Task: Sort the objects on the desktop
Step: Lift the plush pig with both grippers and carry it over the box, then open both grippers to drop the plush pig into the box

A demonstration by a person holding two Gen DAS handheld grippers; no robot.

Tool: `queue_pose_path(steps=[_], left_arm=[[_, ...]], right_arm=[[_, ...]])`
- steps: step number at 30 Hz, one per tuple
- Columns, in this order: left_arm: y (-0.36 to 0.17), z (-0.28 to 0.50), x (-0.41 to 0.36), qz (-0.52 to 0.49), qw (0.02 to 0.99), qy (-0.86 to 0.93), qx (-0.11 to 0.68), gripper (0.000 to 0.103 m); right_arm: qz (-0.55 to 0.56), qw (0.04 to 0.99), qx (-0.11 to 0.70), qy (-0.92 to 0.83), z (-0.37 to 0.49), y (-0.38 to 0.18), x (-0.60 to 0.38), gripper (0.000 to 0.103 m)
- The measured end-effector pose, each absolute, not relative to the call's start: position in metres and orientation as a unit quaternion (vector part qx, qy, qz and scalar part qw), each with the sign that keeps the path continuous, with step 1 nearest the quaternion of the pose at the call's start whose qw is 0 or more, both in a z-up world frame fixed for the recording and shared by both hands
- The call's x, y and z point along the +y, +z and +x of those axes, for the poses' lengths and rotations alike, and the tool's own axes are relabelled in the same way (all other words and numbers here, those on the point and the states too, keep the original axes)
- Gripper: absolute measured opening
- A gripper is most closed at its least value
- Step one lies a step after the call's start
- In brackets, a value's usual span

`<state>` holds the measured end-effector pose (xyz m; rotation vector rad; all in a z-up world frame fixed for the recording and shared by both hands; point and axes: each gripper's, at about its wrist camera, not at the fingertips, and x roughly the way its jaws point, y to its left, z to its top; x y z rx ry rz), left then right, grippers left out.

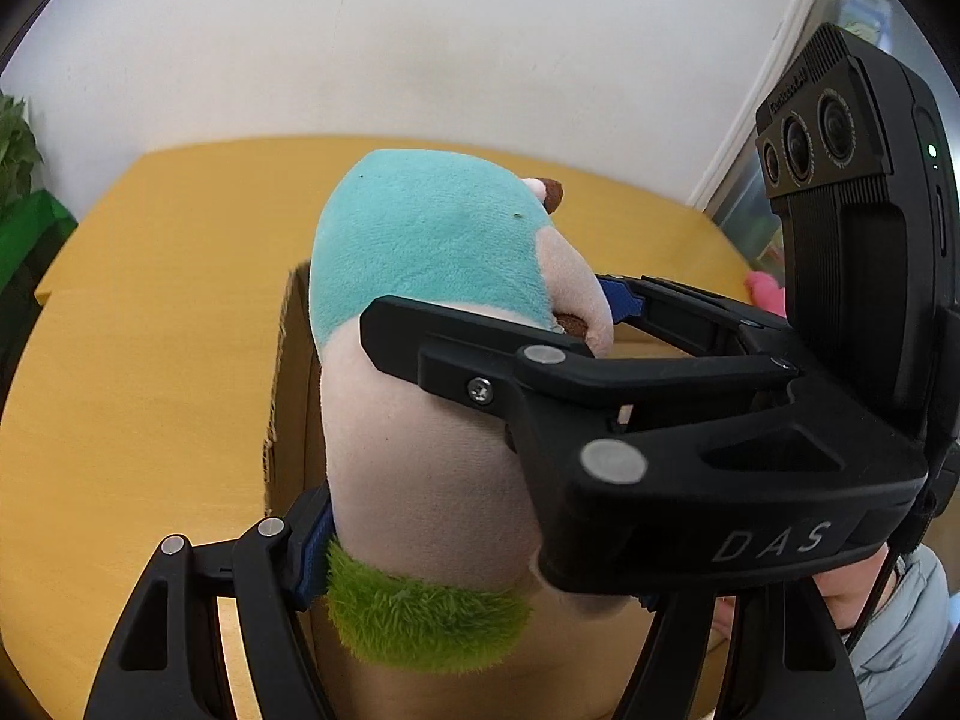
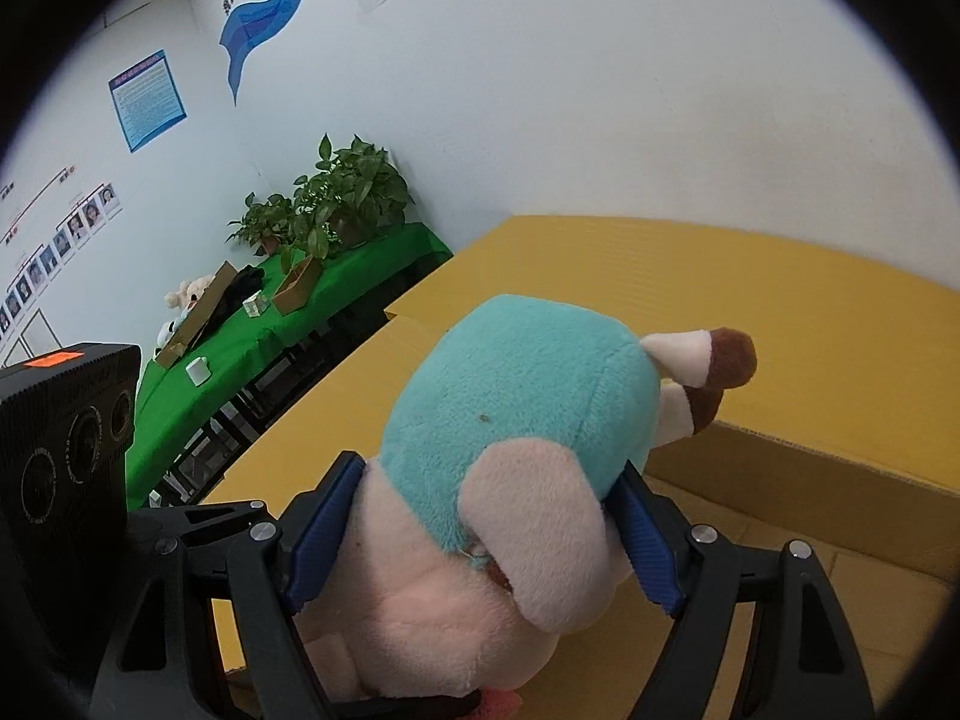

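Both grippers, left (image 1: 474, 546) and right (image 2: 480, 540), clamp their jaws on the plush toy (image 2: 516, 420) above the box (image 2: 840, 480).

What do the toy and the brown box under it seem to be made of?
The plush pig toy looks like soft pile fabric: fuzzy nap on its teal and pink parts, and a shaggy green tuft of longer fibres. The cardboard box looks like matte corrugated board: a fluted edge shows in the left wrist view. Both hand-held grippers, right and left, squeeze the toy, and it dents.
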<state>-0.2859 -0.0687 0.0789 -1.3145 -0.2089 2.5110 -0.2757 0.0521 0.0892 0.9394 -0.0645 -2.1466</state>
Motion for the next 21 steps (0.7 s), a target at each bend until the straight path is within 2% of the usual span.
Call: queue_pose_path(steps=[5, 12, 17, 19, 21], left_arm=[[0.048, -0.308, -0.075, -0.492, 0.132, 0.856, -0.087, 0.077], [0.021, -0.329, -0.089, -0.527, 0.087, 0.842, -0.081, 0.077], [0.022, -0.342, -0.099, -0.534, 0.073, 0.837, -0.098, 0.087], [0.023, -0.345, -0.102, -0.537, 0.074, 0.834, -0.102, 0.090], [0.024, -0.345, -0.105, -0.537, 0.082, 0.832, -0.109, 0.090]], right_arm=[[0.396, 0.391, -0.038, -0.830, -0.293, 0.052, 0.052, 0.080], [0.450, 0.389, -0.009, -0.804, -0.306, 0.019, 0.027, 0.080], [0.460, 0.390, -0.028, -0.797, -0.317, 0.018, 0.026, 0.081], [0.465, 0.387, -0.032, -0.796, -0.320, 0.019, 0.026, 0.085], [0.465, 0.385, -0.031, -0.796, -0.319, 0.021, 0.029, 0.085]])
